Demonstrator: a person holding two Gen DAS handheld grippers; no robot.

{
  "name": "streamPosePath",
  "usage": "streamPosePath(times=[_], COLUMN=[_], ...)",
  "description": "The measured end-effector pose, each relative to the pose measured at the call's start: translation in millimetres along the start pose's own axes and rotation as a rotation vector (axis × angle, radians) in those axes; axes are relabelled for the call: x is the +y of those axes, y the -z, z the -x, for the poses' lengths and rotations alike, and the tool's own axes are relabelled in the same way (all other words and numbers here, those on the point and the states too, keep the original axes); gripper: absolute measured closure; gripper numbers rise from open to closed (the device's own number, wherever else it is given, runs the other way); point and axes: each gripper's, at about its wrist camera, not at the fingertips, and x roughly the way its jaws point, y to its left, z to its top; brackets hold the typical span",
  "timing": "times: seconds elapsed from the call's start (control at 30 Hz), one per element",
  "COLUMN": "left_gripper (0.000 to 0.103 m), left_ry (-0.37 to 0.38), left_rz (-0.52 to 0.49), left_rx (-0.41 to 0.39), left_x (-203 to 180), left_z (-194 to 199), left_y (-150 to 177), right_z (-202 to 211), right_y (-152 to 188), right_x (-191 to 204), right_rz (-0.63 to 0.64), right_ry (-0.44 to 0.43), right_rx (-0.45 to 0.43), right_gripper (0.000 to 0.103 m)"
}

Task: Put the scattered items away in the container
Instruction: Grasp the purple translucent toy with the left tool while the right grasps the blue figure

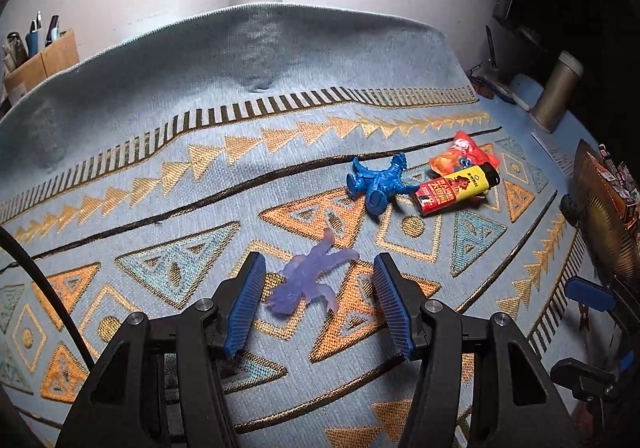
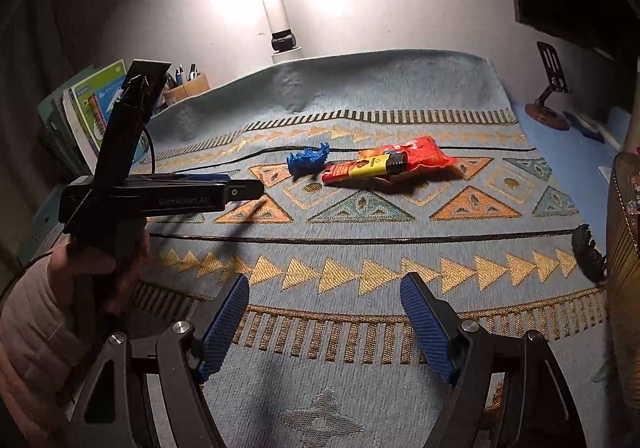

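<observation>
A translucent purple toy figure (image 1: pixel 310 276) lies on the patterned cloth (image 1: pixel 240 95) between the jaws of my open left gripper (image 1: pixel 320 288), touching neither pad. Farther right lie a blue toy figure (image 1: pixel 378 183), a red-and-yellow lighter (image 1: pixel 456 189) and an orange-red snack packet (image 1: pixel 464 153). In the right wrist view the blue figure (image 2: pixel 308 161), lighter (image 2: pixel 366 167) and packet (image 2: pixel 420 153) lie mid-cloth. My right gripper (image 2: pixel 324 312) is open and empty above the cloth's near border. A woven basket (image 2: pixel 624 248) stands at the right edge, a dark toy (image 2: pixel 588 252) beside it.
The left gripper's body (image 2: pixel 160 195) reaches in from the left in the right wrist view. A cardboard pen holder (image 1: pixel 40 59) and books (image 2: pixel 92 107) stand at the back left. A grey cylinder (image 1: pixel 556 91) and a phone stand (image 2: pixel 552 87) are at the back right.
</observation>
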Motion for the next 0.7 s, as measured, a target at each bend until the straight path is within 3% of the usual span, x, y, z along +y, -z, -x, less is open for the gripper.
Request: streamPosePath(times=[0.07, 0.1, 0.17, 0.23, 0.37, 0.47, 0.57, 0.7], left_gripper=[0.061, 0.074, 0.076, 0.087, 0.087, 0.087, 0.087, 0.087], left_ry=[-0.007, -0.015, -0.013, 0.010, 0.013, 0.060, 0.070, 0.090], left_rz=[-0.022, -0.029, -0.025, 0.008, 0.083, 0.164, 0.211, 0.224], left_rx=[-0.006, -0.009, -0.018, -0.030, -0.095, -0.129, -0.173, -0.150], left_x=[-3.2, -4.3, -4.4, -1.1, 12.0, 30.0, 39.8, 41.8], left_z=[0.2, 0.9, 4.0, 10.2, 31.4, 36.8, 42.4, 38.3], left_y=[1.9, 2.2, 2.5, 3.8, 13.4, 19.6, 17.7, 16.0], right_z=[-2.0, -2.4, -3.3, -5.1, -7.4, -9.5, -11.4, -35.0], right_y=[-0.3, -0.3, -0.5, -1.3, -4.2, -16.2, -43.0, -83.3], right_x=[-1.8, -2.4, -4.7, -8.0, -20.0, -20.7, -6.6, 28.7], right_rz=[-0.009, -0.015, -0.027, -0.045, -0.113, -0.127, -0.088, 0.051], right_ry=[-0.001, -0.002, -0.001, 0.002, -0.003, 0.007, -0.004, 0.027], right_rx=[0.010, 0.013, 0.018, 0.030, 0.039, 0.047, 0.027, 0.019], right_gripper=[0.026, 0.026, 0.026, 0.026, 0.026, 0.026, 0.026, 0.026])
